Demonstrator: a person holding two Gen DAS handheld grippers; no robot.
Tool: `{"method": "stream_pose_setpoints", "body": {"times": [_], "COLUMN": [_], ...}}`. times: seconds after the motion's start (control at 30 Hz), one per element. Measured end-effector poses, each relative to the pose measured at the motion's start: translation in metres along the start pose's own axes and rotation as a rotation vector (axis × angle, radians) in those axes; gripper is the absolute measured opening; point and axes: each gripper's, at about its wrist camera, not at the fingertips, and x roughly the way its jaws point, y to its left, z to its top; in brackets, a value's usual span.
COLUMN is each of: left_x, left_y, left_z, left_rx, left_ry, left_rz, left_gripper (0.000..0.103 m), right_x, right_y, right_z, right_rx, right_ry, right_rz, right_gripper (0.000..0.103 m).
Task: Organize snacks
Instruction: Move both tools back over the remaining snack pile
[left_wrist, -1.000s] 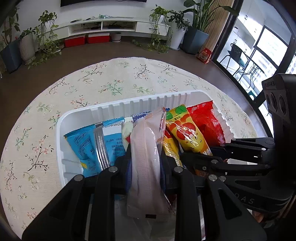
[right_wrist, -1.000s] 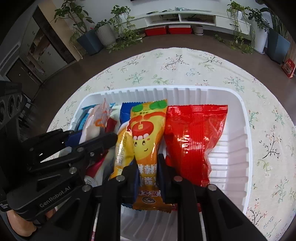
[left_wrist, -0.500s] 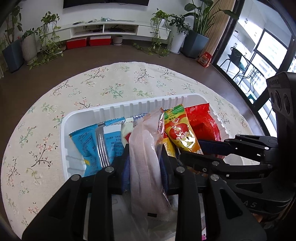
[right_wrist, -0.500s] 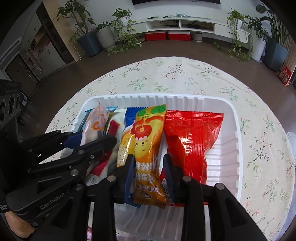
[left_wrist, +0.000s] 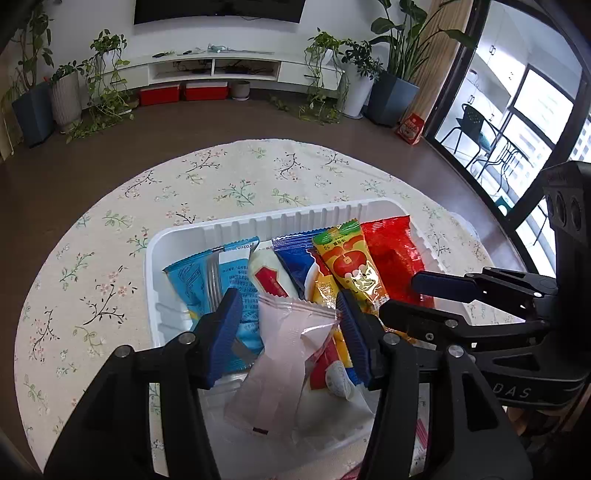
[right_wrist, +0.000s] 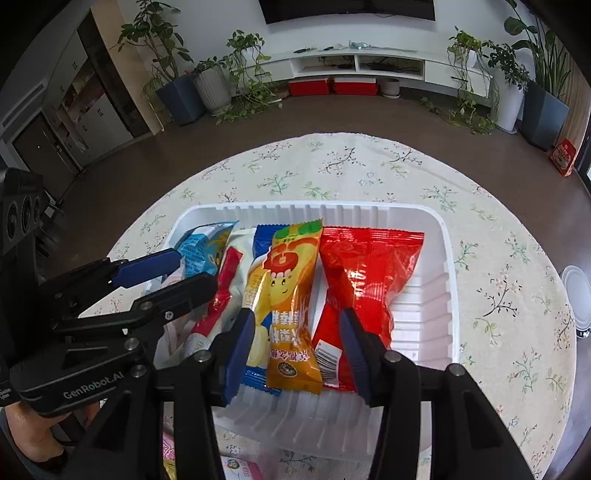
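Observation:
A white ribbed tray (left_wrist: 236, 223) (right_wrist: 436, 295) holds several snack packets side by side. A pale pink packet (left_wrist: 284, 354) lies loose on the near packets, between the fingers of my open left gripper (left_wrist: 288, 306). An orange-yellow packet with a cartoon face (right_wrist: 291, 306) (left_wrist: 351, 266) lies free in the tray between the fingers of my open right gripper (right_wrist: 295, 332). A red packet (right_wrist: 365, 273) lies to its right; blue (left_wrist: 210, 273) and white-red packets (right_wrist: 221, 295) lie to its left. The right gripper shows in the left wrist view (left_wrist: 421, 291).
The tray sits on a round table with a floral cloth (right_wrist: 332, 166). A white lid (right_wrist: 576, 295) lies at the table's right edge. More small packets (right_wrist: 236, 465) lie on the cloth near me. Floor, potted plants and a TV shelf are beyond.
Both grippers opened and pulled back and up. The pink packet dropped from the left jaws onto the tray's packets. The orange-yellow packet was let go and lies in the tray.

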Motion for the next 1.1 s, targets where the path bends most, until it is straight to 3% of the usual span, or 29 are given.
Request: {"method": "stream_pose_setpoints", "body": {"times": [0.1, 0.13, 0.17, 0.23, 0.57, 0.7, 0.77, 0.9, 1.0, 1.1], "left_x": [-0.009, -0.013, -0.016, -0.022, -0.033, -0.052, -0.067, -0.104, -0.127, -0.141], "left_y": [0.001, 0.002, 0.003, 0.004, 0.002, -0.002, -0.006, -0.015, -0.021, -0.022], "left_z": [-0.002, -0.002, -0.003, -0.004, -0.003, -0.011, -0.017, -0.041, -0.067, -0.093], "left_rx": [-0.008, -0.012, -0.015, -0.018, -0.016, 0.004, 0.027, 0.075, 0.076, 0.022], "left_ry": [-0.021, -0.027, -0.033, -0.043, -0.06, -0.071, -0.089, -0.165, -0.198, -0.172], "left_rz": [0.006, 0.003, 0.005, 0.007, -0.006, 0.021, 0.075, 0.132, 0.132, 0.103], "left_gripper": [0.074, 0.094, 0.103, 0.103, 0.103, 0.103, 0.103, 0.103, 0.103, 0.103], "right_x": [-0.005, -0.006, -0.007, -0.009, -0.015, -0.025, -0.036, -0.065, -0.085, -0.102], "right_y": [-0.001, -0.002, -0.003, -0.004, 0.002, 0.003, 0.004, 0.003, -0.002, -0.007], "right_z": [-0.001, -0.001, -0.001, -0.002, -0.005, -0.009, -0.013, -0.032, -0.051, -0.072], "right_rx": [0.014, 0.019, 0.026, 0.038, 0.033, 0.026, 0.011, -0.001, 0.013, 0.035], "right_ry": [-0.012, -0.015, -0.017, -0.024, -0.041, -0.059, -0.084, -0.141, -0.167, -0.18], "right_rz": [-0.011, -0.014, -0.014, -0.006, -0.011, -0.004, 0.002, 0.028, 0.049, 0.06], "right_gripper": [0.052, 0.053, 0.057, 0.062, 0.062, 0.064, 0.073, 0.077, 0.078, 0.079]}}
